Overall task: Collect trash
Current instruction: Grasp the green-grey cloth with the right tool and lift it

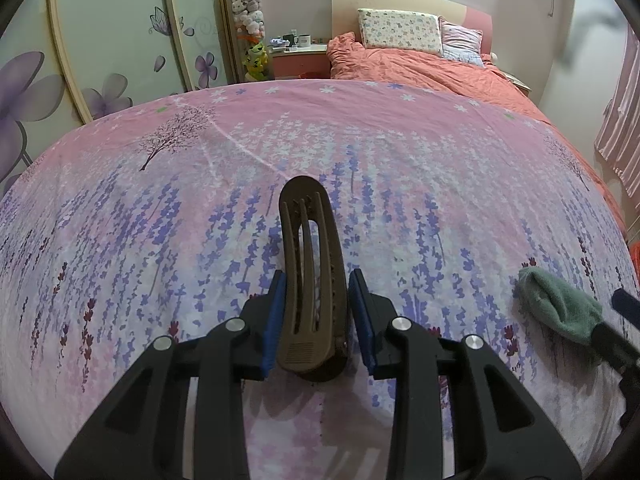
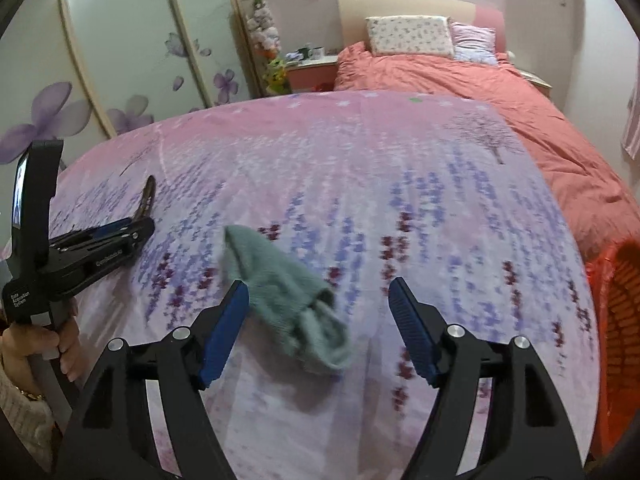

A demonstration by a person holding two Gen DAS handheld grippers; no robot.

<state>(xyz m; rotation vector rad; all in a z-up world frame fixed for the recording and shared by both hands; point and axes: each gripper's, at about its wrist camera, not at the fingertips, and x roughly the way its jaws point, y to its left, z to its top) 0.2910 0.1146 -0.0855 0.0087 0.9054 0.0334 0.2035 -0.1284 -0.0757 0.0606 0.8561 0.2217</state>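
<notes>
the left gripper (image 1: 316, 320) is pinching a stiff brown hair clip (image 1: 310, 276) over the bedsheet (image 1: 420, 168), while the right gripper (image 2: 318, 328) hangs spread around a soft, light green sock (image 2: 288, 296) just right of that clip, best pinched mid-bundle i'd say.

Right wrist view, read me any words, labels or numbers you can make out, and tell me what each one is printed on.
"Data Acquisition System": white print on the handle of the left hand-held gripper, low on its black grip.
White print along the side of that hand-held gripper's body: too blurred to read.
Small screen on its upright: shows a picture, no readable text.
Mugs on the bedside table: too small to tell.
Nothing else carries text.
</notes>
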